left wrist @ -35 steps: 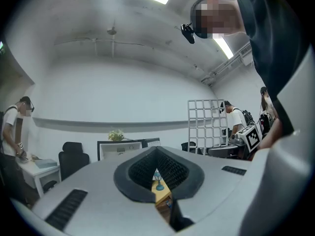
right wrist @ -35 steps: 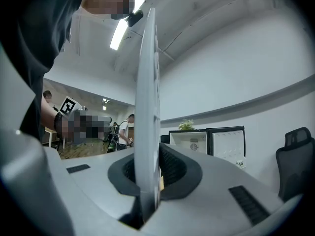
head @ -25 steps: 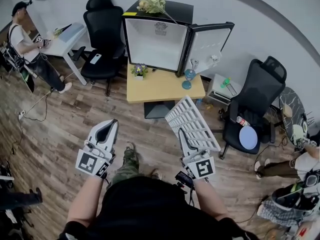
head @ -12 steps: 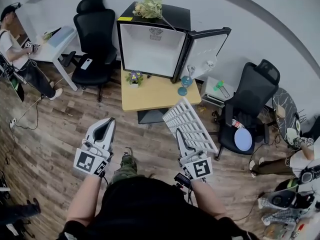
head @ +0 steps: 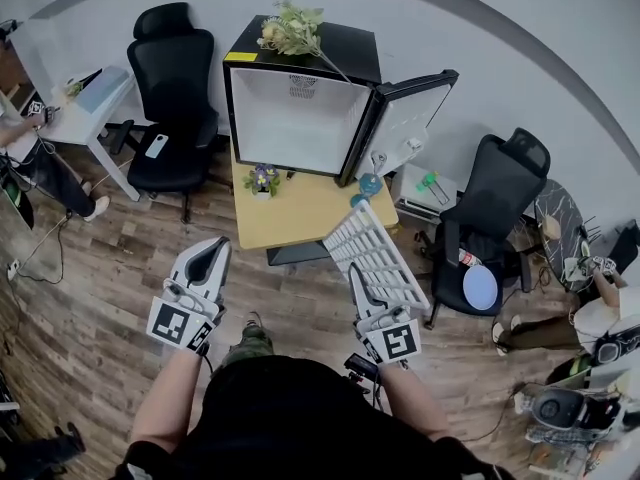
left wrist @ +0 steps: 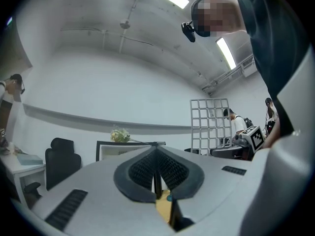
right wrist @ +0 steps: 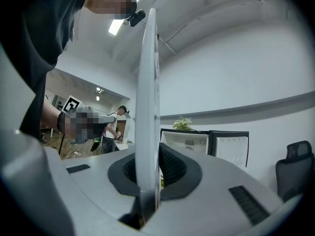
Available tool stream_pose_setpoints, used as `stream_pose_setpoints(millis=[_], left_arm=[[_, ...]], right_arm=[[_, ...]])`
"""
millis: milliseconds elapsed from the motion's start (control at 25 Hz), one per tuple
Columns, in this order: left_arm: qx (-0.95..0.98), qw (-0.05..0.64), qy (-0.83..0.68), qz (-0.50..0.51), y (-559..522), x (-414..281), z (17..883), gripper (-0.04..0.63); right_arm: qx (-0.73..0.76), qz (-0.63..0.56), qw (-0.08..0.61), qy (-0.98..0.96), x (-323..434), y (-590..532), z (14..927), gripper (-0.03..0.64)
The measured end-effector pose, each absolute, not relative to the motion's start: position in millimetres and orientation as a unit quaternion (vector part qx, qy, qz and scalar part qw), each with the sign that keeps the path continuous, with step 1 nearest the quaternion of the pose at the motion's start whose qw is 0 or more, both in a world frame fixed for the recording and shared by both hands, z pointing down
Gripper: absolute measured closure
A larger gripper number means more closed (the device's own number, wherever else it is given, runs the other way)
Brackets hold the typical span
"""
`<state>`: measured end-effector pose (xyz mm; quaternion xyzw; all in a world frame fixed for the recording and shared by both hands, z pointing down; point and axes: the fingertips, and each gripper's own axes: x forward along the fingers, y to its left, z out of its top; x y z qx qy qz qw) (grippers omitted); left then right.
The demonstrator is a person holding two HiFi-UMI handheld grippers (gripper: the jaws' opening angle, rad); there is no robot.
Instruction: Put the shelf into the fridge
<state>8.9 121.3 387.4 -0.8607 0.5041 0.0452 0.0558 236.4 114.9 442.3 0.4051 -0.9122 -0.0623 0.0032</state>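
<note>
We are carrying the shelf [head: 378, 256] toward the open fridge [head: 296, 120]; right gripper [head: 357, 280] clamps its near edge, left gripper [head: 210, 256] is pressed together, empty; next, probably level it past the table [head: 300, 216].

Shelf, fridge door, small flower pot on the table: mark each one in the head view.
shelf [head: 378, 256], head view, middle of the white grid.
fridge door [head: 402, 128], head view, white inner face of the open door.
small flower pot [head: 263, 180], head view, the blooms above the pot.
</note>
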Motion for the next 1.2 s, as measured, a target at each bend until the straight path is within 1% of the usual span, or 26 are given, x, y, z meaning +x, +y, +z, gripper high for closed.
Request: stream_pose_setpoints(millis=[320,600,760,1080,1200], left_arm=[[-0.869,0.052,0.489,0.050,71.2,-14.9,389.1,0.577],[-0.870,0.044,0.488,0.055,44.7,-37.9,394.9,0.577],[-0.875,0.039,0.480,0.056,30.7,-47.5,394.4,0.577],[-0.881,0.041,0.466,0.062,1.3,-67.0,389.8,0.577],[-0.884,0.042,0.462,0.066,-8.4,-74.6,390.2,0.577]], right_arm=[[0.415,-0.063,0.015,-0.907,210.6,75.5,442.1,0.574],[0.416,-0.060,0.012,-0.907,188.4,53.3,440.2,0.574],[0.423,-0.054,0.028,-0.904,181.6,43.0,443.8,0.574],[0.422,-0.067,0.025,-0.904,154.2,23.5,432.6,0.574],[0.431,-0.066,0.037,-0.899,150.6,16.0,438.0,0.574]])
